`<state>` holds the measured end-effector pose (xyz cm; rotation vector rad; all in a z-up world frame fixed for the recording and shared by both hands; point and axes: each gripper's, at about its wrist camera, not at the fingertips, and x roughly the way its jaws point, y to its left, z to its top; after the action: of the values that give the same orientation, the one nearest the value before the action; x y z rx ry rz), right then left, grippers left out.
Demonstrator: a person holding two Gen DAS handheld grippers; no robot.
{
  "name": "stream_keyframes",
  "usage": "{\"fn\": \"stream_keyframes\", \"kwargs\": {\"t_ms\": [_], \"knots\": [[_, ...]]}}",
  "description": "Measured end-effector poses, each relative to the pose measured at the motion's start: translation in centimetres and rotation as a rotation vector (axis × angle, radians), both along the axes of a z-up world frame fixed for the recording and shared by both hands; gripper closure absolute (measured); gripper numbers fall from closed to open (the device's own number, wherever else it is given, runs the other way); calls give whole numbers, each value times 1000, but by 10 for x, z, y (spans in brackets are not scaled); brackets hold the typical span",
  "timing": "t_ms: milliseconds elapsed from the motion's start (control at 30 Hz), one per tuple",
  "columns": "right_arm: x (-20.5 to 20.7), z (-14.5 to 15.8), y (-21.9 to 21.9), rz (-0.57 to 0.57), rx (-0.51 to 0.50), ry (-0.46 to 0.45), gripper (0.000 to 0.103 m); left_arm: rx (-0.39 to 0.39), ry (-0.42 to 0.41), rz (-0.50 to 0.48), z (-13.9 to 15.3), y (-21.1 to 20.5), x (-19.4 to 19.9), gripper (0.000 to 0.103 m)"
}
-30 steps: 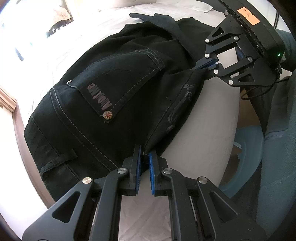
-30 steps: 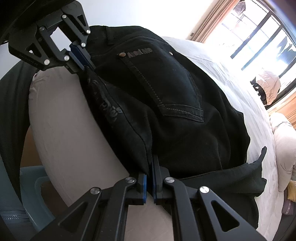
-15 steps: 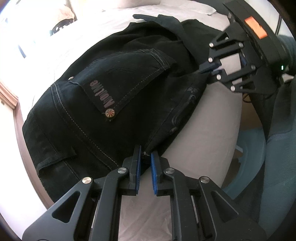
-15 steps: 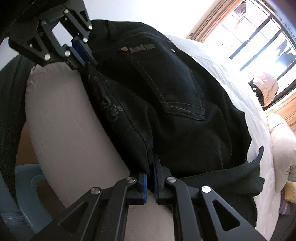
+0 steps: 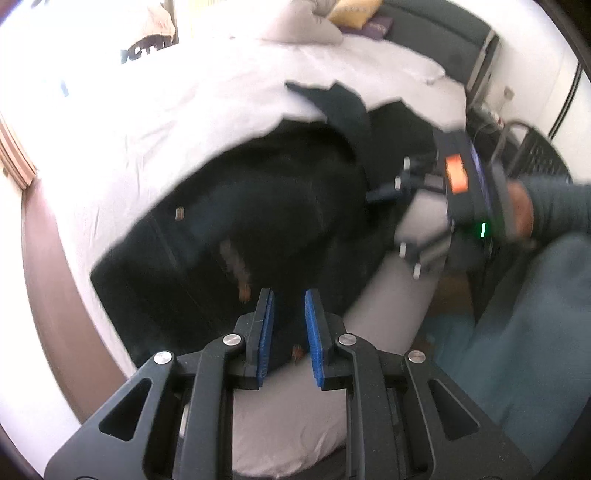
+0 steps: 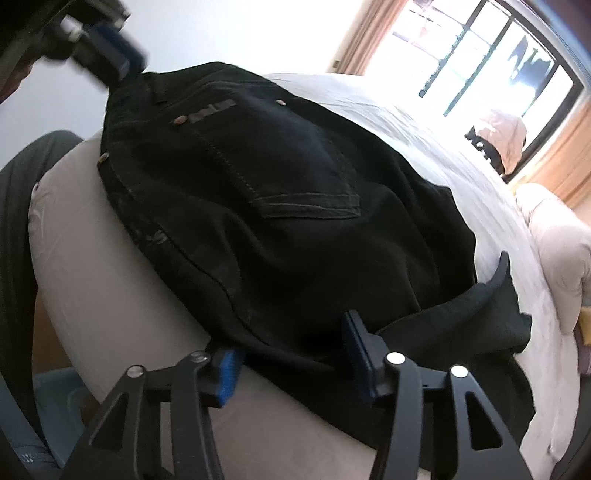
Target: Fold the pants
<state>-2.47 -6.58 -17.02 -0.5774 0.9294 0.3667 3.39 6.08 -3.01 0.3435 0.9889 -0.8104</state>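
Note:
The black jeans [image 5: 280, 206] lie folded on the white bed [image 5: 155, 122], back pocket up, near the bed's front edge; they also show in the right wrist view [image 6: 280, 206]. My left gripper [image 5: 289, 317] is partly open, its blue pads apart over the waistband edge. My right gripper [image 6: 291, 350] is wide open, its jaws on either side of the jeans' near edge without pinching it. The right gripper shows blurred in the left wrist view [image 5: 417, 221]. The left gripper shows blurred at the top left of the right wrist view [image 6: 110, 59].
A beige blanket [image 5: 306, 26] and a yellow cushion [image 5: 351, 11] lie at the bed's far end. A window [image 6: 491, 59] with curtains stands beyond the bed. The operator's blue-grey clothing [image 5: 528, 332] is at the right. A wooden floor strip [image 5: 48, 266] runs along the bed's left side.
Both grippers have opened and let go of the jeans' edge. The jeans have settled on the bed. Both grippers are moving, with blur in the views.

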Motion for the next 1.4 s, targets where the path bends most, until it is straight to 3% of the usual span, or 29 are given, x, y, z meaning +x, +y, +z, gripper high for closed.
{"fn": "stream_keyframes", "kwargs": {"t_ms": [133, 233, 333, 367, 433, 533, 667, 767, 900, 1000, 1167, 1400], "knots": [[4, 1, -6, -15, 7, -15, 40, -26, -32, 32, 0, -35, 29, 86], [7, 1, -10, -25, 25, -5, 39, 2, 28, 53, -34, -61, 52, 86], [11, 1, -16, -32, 41, -5, 38, 77, 90, 108, -86, -68, 69, 86], [11, 1, -19, -35, 49, 0, 38, 45, 86, 119, -91, -68, 69, 86], [15, 5, -28, -48, 83, 31, 33, -1, 116, 151, -92, -62, 73, 86], [17, 18, -47, -89, 154, 53, 26, -2, 137, 158, -81, -62, 76, 86], [24, 37, -87, -208, 272, 66, 24, -78, 66, 98, -40, -79, 86, 86], [41, 50, -124, -316, 401, 76, 23, -46, -11, 62, -27, -107, 114, 85], [72, 66, -180, -477, 623, 91, 23, -14, -11, -9, -37, -137, 150, 85], [105, 80, -224, -587, 716, 65, 23, 43, -28, -73, -46, -165, 163, 85], [178, 95, -270, -660, 663, 5, 23, 45, -50, -90, -53, -178, 177, 85], [292, 55, -299, -763, 504, 84, 23, -2, -11, -71, -71, -175, 180, 85]]}}
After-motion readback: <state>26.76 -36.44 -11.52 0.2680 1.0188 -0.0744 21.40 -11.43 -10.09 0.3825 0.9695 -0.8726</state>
